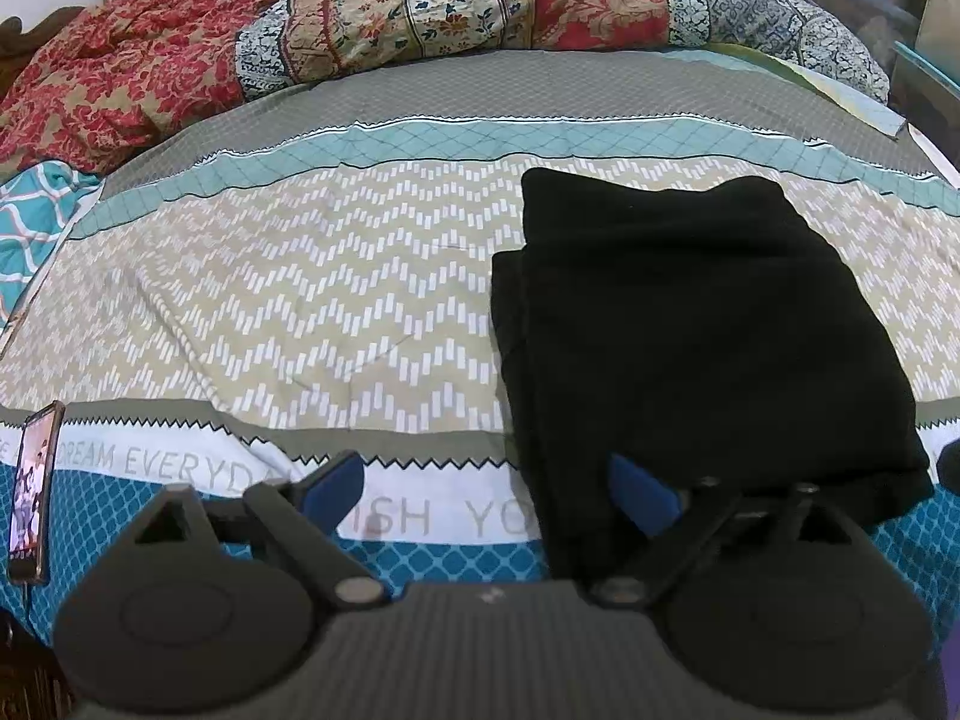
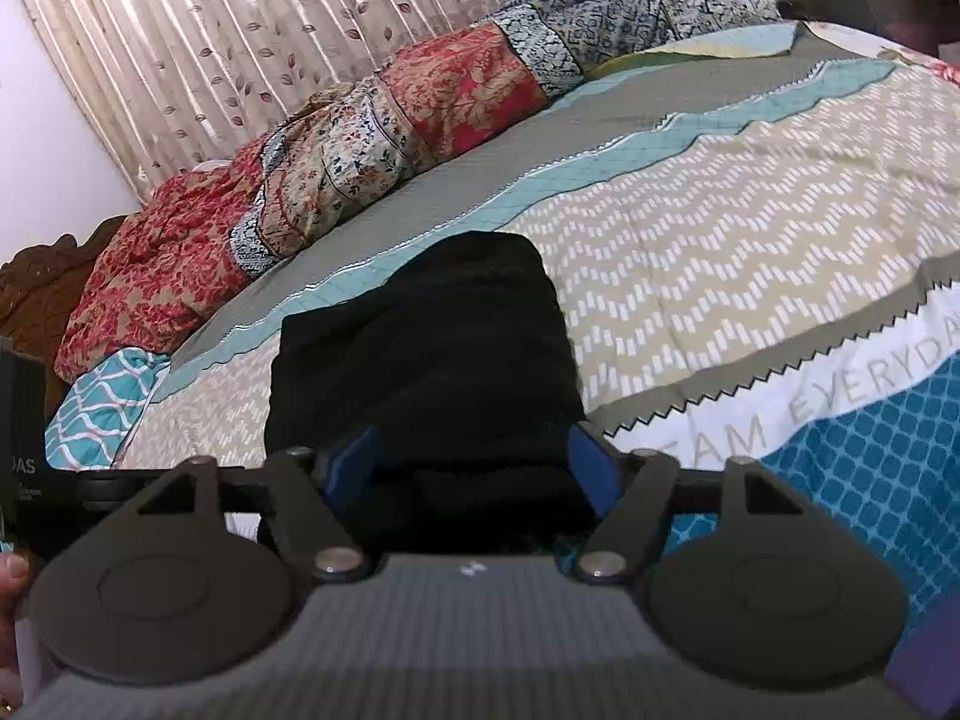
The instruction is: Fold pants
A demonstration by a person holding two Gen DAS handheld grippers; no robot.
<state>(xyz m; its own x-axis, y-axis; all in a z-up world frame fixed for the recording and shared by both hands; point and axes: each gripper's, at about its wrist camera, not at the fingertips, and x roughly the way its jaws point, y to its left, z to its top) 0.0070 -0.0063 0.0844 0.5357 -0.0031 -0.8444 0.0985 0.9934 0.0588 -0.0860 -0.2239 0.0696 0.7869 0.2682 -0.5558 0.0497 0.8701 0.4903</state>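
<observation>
The black pants [image 1: 690, 336] lie folded into a compact rectangle on the patterned bedspread [image 1: 300, 300], right of centre in the left wrist view. My left gripper [image 1: 486, 492] is open, its blue-padded fingers wide apart; the right pad rests over the pants' near left edge, the left pad over bare bedspread. In the right wrist view the folded pants [image 2: 420, 360] lie straight ahead. My right gripper [image 2: 474, 468] is open, its blue pads on either side of the pants' near end.
A crumpled floral quilt [image 1: 360, 18] is heaped along the far side of the bed. A phone [image 1: 33, 492] stands at the bed's near left edge. A wooden headboard [image 2: 36, 288] and curtains [image 2: 210, 30] are at the left in the right wrist view.
</observation>
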